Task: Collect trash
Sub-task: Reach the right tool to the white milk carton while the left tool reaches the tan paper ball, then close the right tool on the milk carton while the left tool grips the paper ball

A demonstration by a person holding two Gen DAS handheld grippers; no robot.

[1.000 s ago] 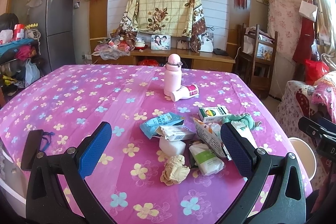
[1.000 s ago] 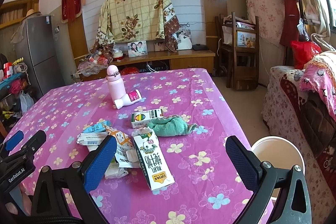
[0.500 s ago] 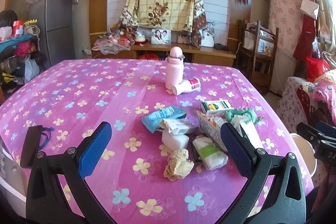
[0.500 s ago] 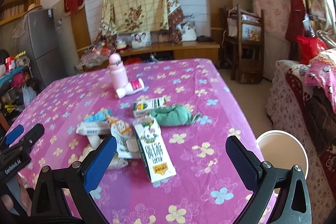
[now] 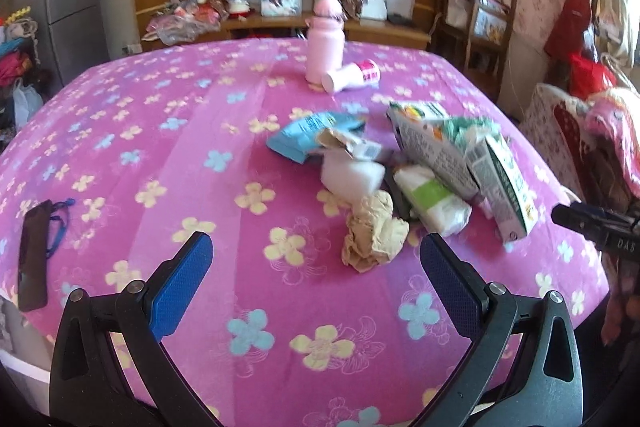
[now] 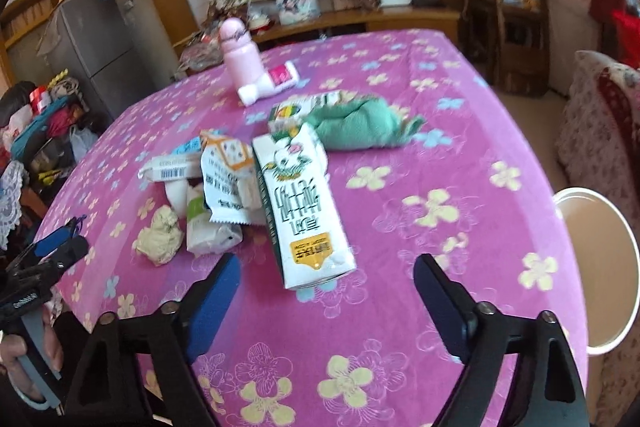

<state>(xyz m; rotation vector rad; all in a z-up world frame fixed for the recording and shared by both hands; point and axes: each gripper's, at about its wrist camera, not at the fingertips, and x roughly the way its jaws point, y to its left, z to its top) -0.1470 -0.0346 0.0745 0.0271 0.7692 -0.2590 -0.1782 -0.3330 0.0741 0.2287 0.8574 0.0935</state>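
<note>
A pile of trash lies on the pink flowered table (image 5: pixel 168 155): a crumpled beige paper ball (image 5: pixel 374 231) (image 6: pixel 158 235), a white-and-green milk carton (image 6: pixel 302 203) (image 5: pixel 502 183), a white tissue pack (image 5: pixel 434 201), a blue wrapper (image 5: pixel 310 133), a snack wrapper (image 6: pixel 222 177) and a green cloth (image 6: pixel 360 123). My left gripper (image 5: pixel 316 269) is open and empty, just short of the paper ball. My right gripper (image 6: pixel 326 285) is open and empty, its jaws either side of the carton's near end.
A pink bottle (image 5: pixel 325 41) stands at the far side with a small white bottle (image 5: pixel 352 75) lying beside it. A black phone (image 5: pixel 34 261) lies at the table's left edge. A white bin (image 6: pixel 598 267) stands on the floor right of the table.
Both grippers have moved forward and tilted down toward the trash pile. The paper ball and the carton now appear much closer. Both stay open.
</note>
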